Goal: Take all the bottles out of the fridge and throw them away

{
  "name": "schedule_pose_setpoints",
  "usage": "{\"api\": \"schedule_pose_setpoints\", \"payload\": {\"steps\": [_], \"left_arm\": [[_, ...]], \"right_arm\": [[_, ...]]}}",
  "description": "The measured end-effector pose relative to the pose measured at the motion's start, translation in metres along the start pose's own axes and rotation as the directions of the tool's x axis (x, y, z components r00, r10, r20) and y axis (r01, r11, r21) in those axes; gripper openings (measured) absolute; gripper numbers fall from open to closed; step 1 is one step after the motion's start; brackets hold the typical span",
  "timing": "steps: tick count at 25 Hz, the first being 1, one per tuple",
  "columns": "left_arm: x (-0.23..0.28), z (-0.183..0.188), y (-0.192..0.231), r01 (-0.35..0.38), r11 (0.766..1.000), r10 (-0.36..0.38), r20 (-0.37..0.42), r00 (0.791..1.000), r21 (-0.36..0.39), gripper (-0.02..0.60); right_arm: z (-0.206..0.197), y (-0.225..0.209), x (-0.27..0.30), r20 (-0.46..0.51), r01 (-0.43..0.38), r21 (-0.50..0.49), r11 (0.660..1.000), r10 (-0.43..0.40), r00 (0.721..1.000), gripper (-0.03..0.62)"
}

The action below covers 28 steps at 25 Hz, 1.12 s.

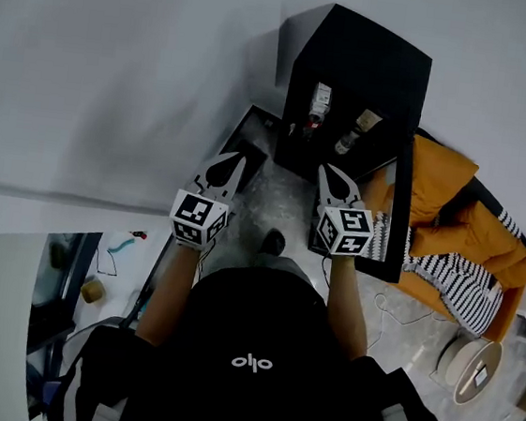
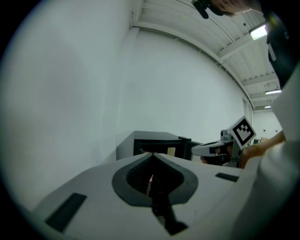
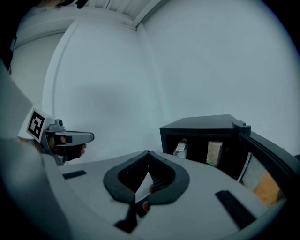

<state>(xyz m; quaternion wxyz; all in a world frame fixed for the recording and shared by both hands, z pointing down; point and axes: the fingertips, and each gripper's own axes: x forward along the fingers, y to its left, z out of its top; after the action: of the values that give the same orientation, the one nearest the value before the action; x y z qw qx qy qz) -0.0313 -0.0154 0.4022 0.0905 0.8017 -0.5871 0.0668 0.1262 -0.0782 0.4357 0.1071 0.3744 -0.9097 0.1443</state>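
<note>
Jaws pressed together with nothing between them, the left gripper [image 1: 239,160] is held out in front of the person, pointing a little downward. Its tip hangs above a dark rectangular box [image 1: 248,142] that sits low on the pale floor [image 1: 282,207], just left of the fridge [image 1: 356,60]. That fridge is small and black and stands against the white wall, with its door [image 1: 401,211] swung wide to the right. Two bottles stand inside it, apart from each other and clear of both grippers. The white-labelled bottle [image 1: 320,101] is on the left of the compartment and the tan-topped bottle [image 1: 357,131] is to its right, a little nearer the door. The right gripper [image 1: 325,170] is level with the left one and aimed at the open front of the fridge. Its tips are also closed tight and hold nothing. Beyond the door, an orange jacket [image 1: 444,192] and a striped cloth [image 1: 453,278] lie heaped on the floor.
</note>
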Motion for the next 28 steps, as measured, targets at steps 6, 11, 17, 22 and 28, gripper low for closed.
{"api": "schedule_pose_setpoints", "payload": {"steps": [6,11,17,22,28], "left_arm": [[0.032,0.0,0.005,0.062,0.998,-0.063,-0.019,0.998,-0.012,-0.002],[0.052,0.004,0.013,0.132,0.991,-0.132,-0.02,0.991,-0.007,-0.002],[0.068,0.003,0.034,0.213,0.977,-0.213,-0.039,0.976,-0.012,-0.002],[0.071,0.001,0.058,0.252,0.968,-0.252,-0.051,0.966,-0.017,-0.002],[0.075,-0.002,0.075,0.274,0.961,-0.276,-0.059,0.959,-0.029,-0.002]], "right_arm": [[0.004,-0.015,0.012,-0.005,0.054,0.021,0.998,-0.054,0.999,0.003],[0.003,-0.02,0.019,0.005,0.114,0.056,0.992,-0.114,0.993,0.003],[0.004,-0.017,0.038,-0.003,0.197,0.09,0.976,-0.197,0.98,0.003],[0.008,-0.001,0.059,-0.004,0.23,0.103,0.968,-0.231,0.973,0.003],[0.008,0.009,0.076,-0.014,0.249,0.1,0.963,-0.249,0.968,0.003]]}}
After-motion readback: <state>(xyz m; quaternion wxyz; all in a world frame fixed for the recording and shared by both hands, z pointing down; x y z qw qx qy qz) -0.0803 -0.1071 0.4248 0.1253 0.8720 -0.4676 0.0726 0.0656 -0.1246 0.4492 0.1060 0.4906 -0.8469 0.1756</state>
